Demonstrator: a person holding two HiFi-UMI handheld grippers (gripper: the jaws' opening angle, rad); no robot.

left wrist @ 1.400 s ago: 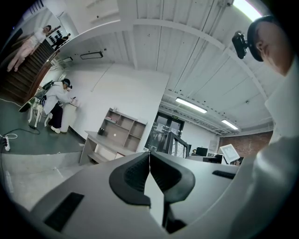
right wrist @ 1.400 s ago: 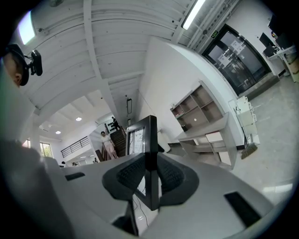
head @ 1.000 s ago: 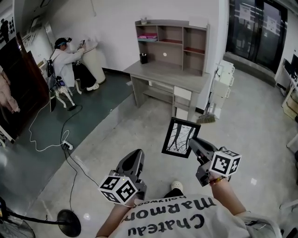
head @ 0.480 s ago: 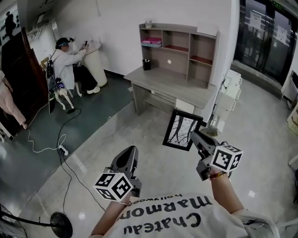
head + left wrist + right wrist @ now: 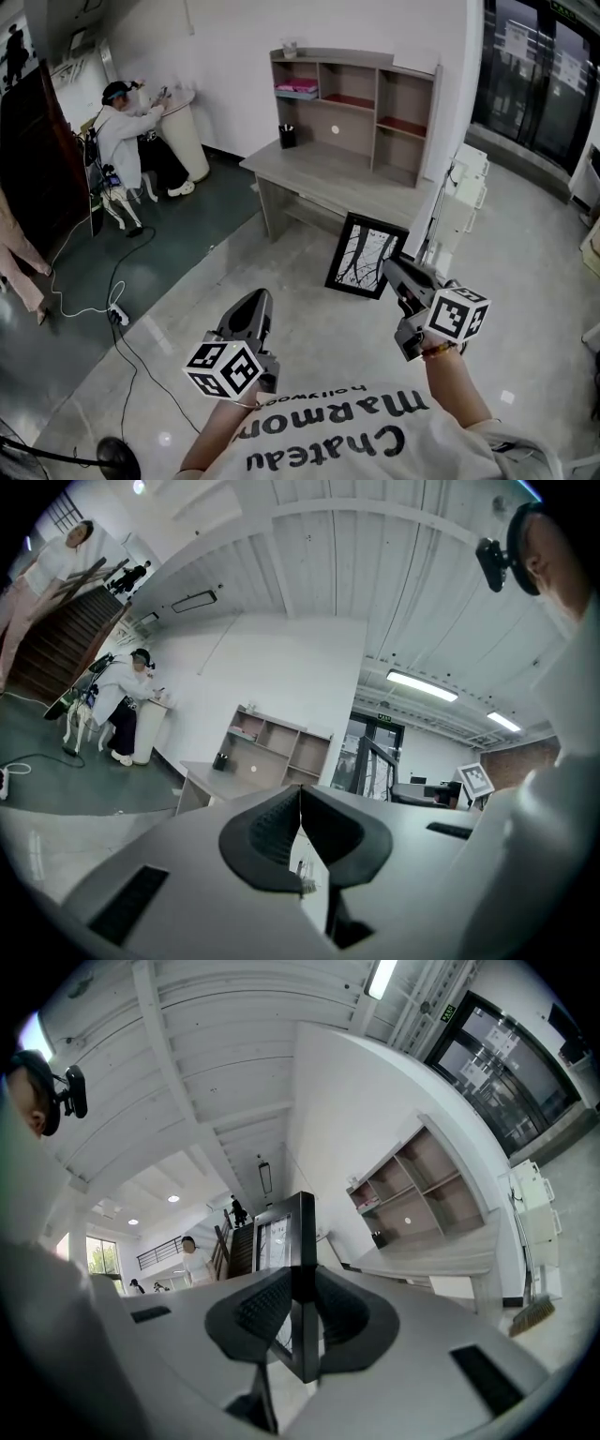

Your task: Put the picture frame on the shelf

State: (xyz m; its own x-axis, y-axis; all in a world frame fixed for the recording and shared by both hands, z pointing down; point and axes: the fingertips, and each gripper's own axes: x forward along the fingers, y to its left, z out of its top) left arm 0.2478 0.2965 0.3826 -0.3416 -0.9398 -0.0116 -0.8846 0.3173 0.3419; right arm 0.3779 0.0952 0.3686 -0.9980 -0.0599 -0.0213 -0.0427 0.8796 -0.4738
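The picture frame (image 5: 366, 255) stands upright with its long axis almost vertical, the top leaning a little to the right. Its glass side faces the person. The right gripper (image 5: 389, 265) holds it in the air by its right edge, with the jaws closed on that thin edge (image 5: 300, 1279). It is in front of the desk (image 5: 328, 169) and below the shelf (image 5: 349, 82). The left gripper (image 5: 300, 803) has its jaws together and holds nothing.

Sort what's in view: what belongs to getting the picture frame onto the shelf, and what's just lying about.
Belongs to the job:
- picture frame, clamped in the right claw
- shelf standing on the desk

Just lying about:
- black cup on the desk
- pink stack in the shelf's upper left compartment
- power strip on the floor
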